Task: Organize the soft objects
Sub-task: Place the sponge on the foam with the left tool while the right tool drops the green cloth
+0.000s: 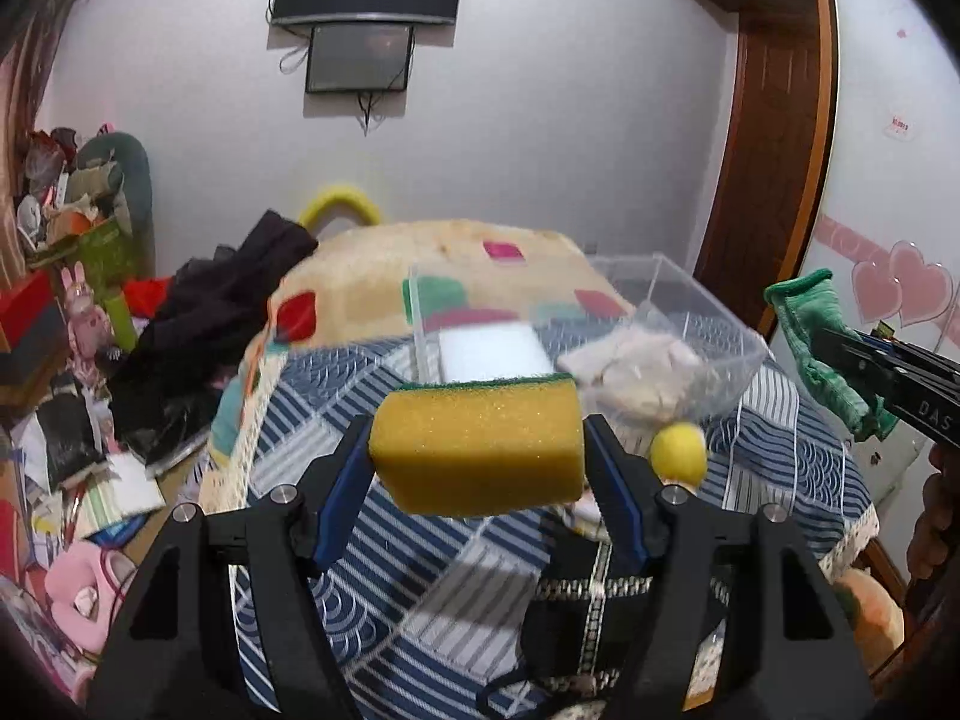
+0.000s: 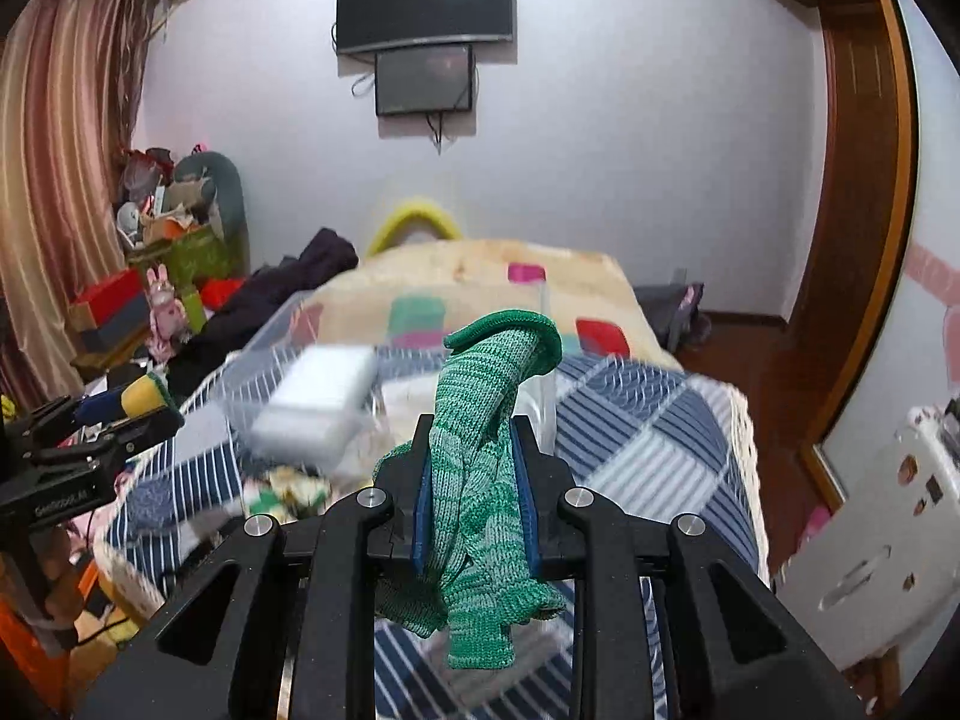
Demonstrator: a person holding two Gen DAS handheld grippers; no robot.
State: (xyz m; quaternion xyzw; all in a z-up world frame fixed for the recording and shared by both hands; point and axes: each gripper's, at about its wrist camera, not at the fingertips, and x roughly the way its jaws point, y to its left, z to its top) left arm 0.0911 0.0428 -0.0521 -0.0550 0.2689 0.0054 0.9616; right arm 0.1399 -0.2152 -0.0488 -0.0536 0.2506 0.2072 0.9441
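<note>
My left gripper (image 1: 477, 450) is shut on a yellow sponge with a green scrub side (image 1: 480, 450), held in the air in front of the bed. My right gripper (image 2: 474, 450) is shut on a green knitted cloth (image 2: 480, 480) that hangs between its fingers; it also shows in the left wrist view (image 1: 828, 348) at the right. A clear plastic box (image 1: 690, 312) stands on the striped bedspread and holds a white sponge block (image 1: 492, 354) and a bag of pale soft stuff (image 1: 636, 372). A yellow ball (image 1: 678, 450) lies beside the box.
The bed (image 1: 420, 540) carries a blue striped cover and a beige blanket (image 1: 450, 258). Dark clothes (image 1: 228, 300) and clutter lie at the left. A wooden door (image 1: 774, 150) and a white cabinet (image 2: 870, 540) stand at the right.
</note>
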